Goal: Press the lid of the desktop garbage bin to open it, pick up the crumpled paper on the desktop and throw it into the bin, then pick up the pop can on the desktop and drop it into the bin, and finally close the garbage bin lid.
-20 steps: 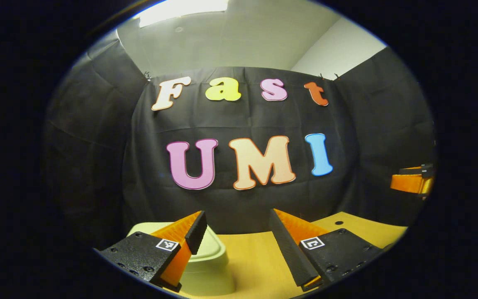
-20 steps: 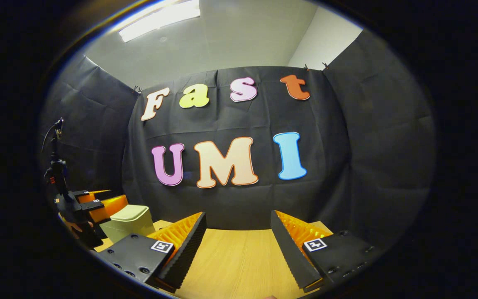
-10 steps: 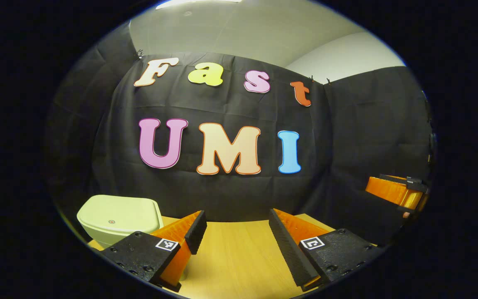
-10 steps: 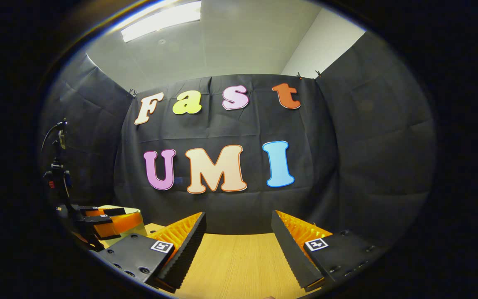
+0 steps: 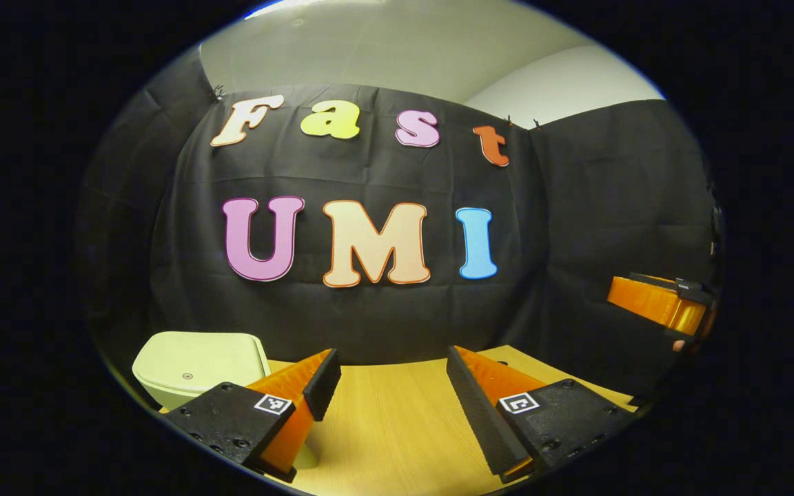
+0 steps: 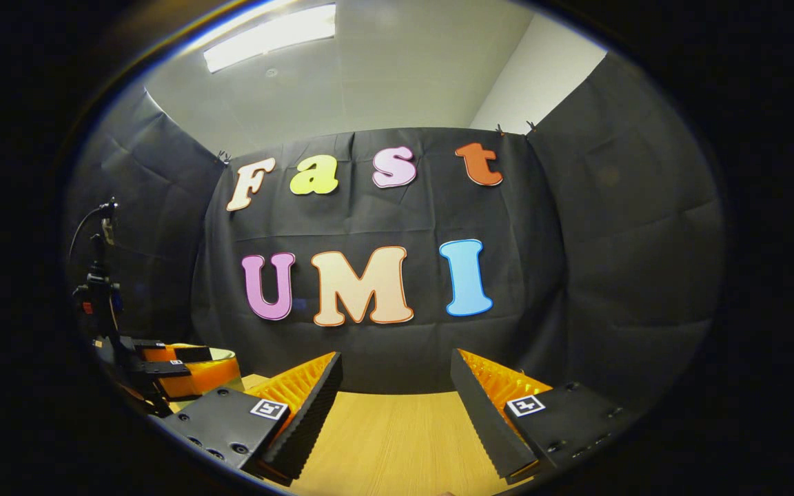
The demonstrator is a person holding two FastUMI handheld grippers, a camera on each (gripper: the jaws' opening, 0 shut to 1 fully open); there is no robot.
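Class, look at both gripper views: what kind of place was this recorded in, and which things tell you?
Probably an indoor recording booth: black cloth walls hang around a wooden table under a ceiling light, with a small lidded bin on the table.

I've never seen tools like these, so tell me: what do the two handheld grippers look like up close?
Each is a two-finger clamp. The left gripper and the right gripper both have long wedge-shaped fingers with ridged inner faces, mounted on dark bolted blocks that each carry a small square black-and-white marker. Seen from the right gripper view, the left gripper's body carries a black upright mast with a cable.
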